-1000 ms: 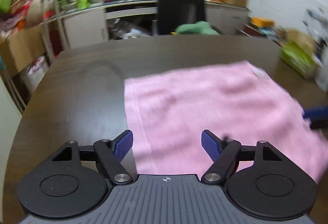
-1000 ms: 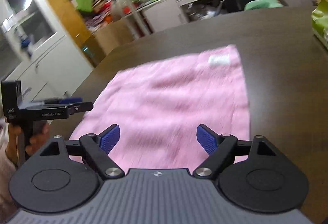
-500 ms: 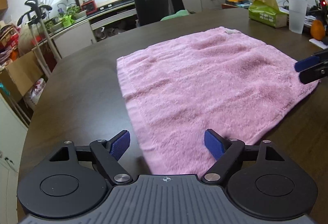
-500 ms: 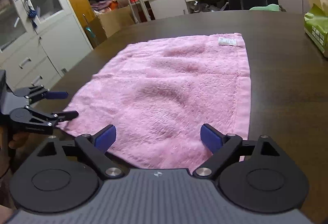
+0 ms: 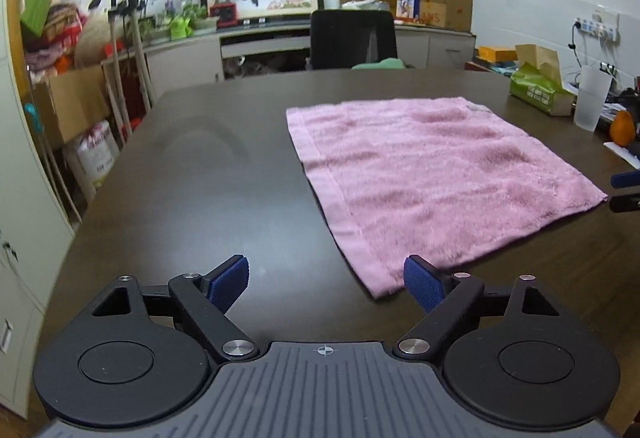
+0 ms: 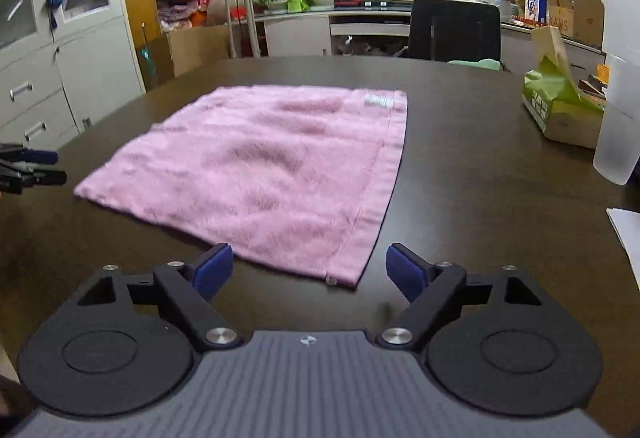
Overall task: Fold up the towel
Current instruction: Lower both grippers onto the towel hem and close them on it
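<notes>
Nearest to me, my left claw (image 5: 326,284) is spread and its jaws are opening, with only bare dark surface (image 5: 200,197) between the blue pads; the towel's near left corner lies just ahead of the right-hand pad, not touching it that I can tell. My right claw (image 6: 308,272) is also spread but its jaws are closing, and the towel's near right corner, with its hemmed edge, sits just ahead of the gap, not gripped.

The pink towel (image 5: 432,173) lies flat and open on the surface, one layer, its near edge running between my two claws. Its left hem runs straight away from me, with a broad stretch of bare surface to the left of it, out to the curved rim. On the right, a narrower strip of bare surface separates the towel's right hem from a green tissue box (image 6: 560,109) and a frosted plastic cup (image 6: 618,121), both well apart from the cloth. A white label sits near the towel's far right corner.

Past the far edge, more bare surface runs to a black chair (image 5: 352,37) at the far rim, with cabinets and clutter behind.
</notes>
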